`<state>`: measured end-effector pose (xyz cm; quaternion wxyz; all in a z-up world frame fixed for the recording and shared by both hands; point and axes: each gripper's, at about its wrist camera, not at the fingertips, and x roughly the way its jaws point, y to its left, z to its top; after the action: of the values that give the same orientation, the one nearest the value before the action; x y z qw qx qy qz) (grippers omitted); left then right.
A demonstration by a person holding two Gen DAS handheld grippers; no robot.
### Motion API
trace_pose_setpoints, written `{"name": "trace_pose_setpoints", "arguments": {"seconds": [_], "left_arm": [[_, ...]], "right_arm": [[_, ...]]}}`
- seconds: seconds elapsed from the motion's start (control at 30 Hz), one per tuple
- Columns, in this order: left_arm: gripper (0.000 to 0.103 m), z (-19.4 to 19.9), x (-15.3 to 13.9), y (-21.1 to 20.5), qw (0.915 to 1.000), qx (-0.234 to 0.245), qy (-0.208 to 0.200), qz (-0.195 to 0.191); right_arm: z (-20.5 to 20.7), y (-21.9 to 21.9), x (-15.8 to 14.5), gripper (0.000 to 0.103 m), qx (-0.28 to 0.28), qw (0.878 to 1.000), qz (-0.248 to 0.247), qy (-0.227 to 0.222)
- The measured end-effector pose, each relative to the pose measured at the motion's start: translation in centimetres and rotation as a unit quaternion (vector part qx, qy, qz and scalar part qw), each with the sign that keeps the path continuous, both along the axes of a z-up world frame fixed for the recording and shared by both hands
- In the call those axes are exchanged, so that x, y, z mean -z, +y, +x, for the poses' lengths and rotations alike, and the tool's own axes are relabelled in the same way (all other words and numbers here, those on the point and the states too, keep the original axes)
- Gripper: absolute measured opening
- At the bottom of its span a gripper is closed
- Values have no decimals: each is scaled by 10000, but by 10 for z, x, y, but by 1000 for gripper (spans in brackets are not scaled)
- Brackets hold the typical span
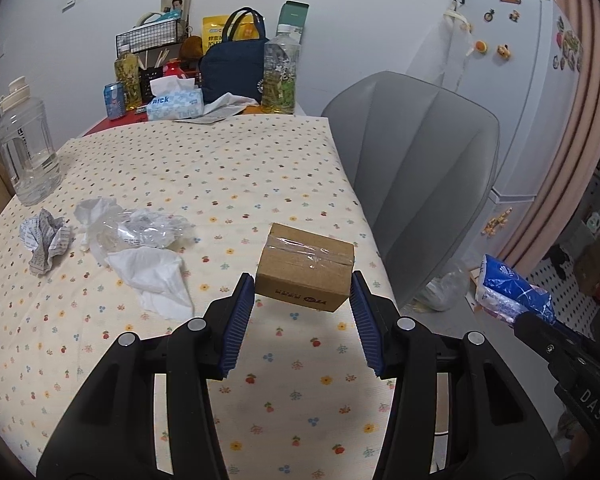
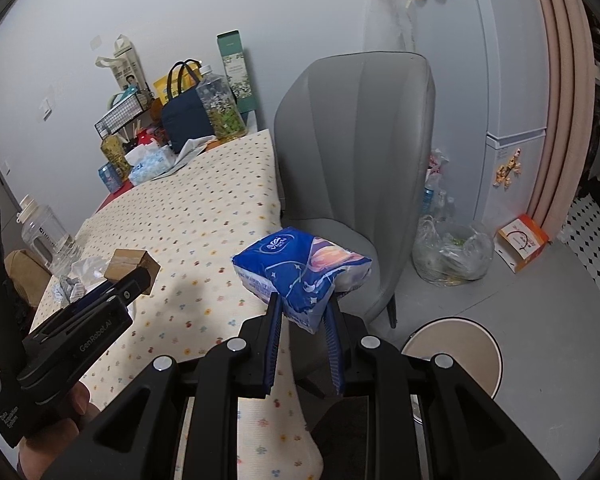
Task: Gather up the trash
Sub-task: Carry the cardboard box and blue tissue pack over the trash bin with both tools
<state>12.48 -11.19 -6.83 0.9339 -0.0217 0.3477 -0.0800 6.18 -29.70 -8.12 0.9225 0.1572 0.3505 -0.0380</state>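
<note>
My left gripper is shut on a small taped cardboard box, which hangs above the flowered tablecloth. The same box shows at the left of the right wrist view, at the tip of the left gripper. My right gripper is shut on a blue tissue pack, held off the table's edge in front of the grey chair; the pack also appears at the right of the left wrist view. Crumpled white tissues, a clear plastic wrapper and a crumpled printed paper lie on the table.
A clear water jug stands at the table's left. Bottles, a navy bag and a tissue box crowd the far end. A tied clear trash bag, an orange box and a round bin lid sit on the floor by the fridge.
</note>
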Motion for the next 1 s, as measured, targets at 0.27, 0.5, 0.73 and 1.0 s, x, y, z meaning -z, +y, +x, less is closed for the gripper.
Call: {"name": "trace_pose_setpoints", "arguments": {"seconds": [0.27,0.5,0.73,1.0], "left_arm": [[49,1,2,-21,9997,225,32,7],[49,3,6,-54,9986,511,79,54],[49,7,14,-93,9968,760,163,203],[49,16,26,-130,9940,973,309,398]], "right_arm": [[-7,-17,-2,21,214,9998,-33,-30],[-13,-45,3,21,504,9987,-6,10],[-15,-79,19,21,779,9967,149,140],[-14,-117,45,21,1034,9934,371,325]]}}
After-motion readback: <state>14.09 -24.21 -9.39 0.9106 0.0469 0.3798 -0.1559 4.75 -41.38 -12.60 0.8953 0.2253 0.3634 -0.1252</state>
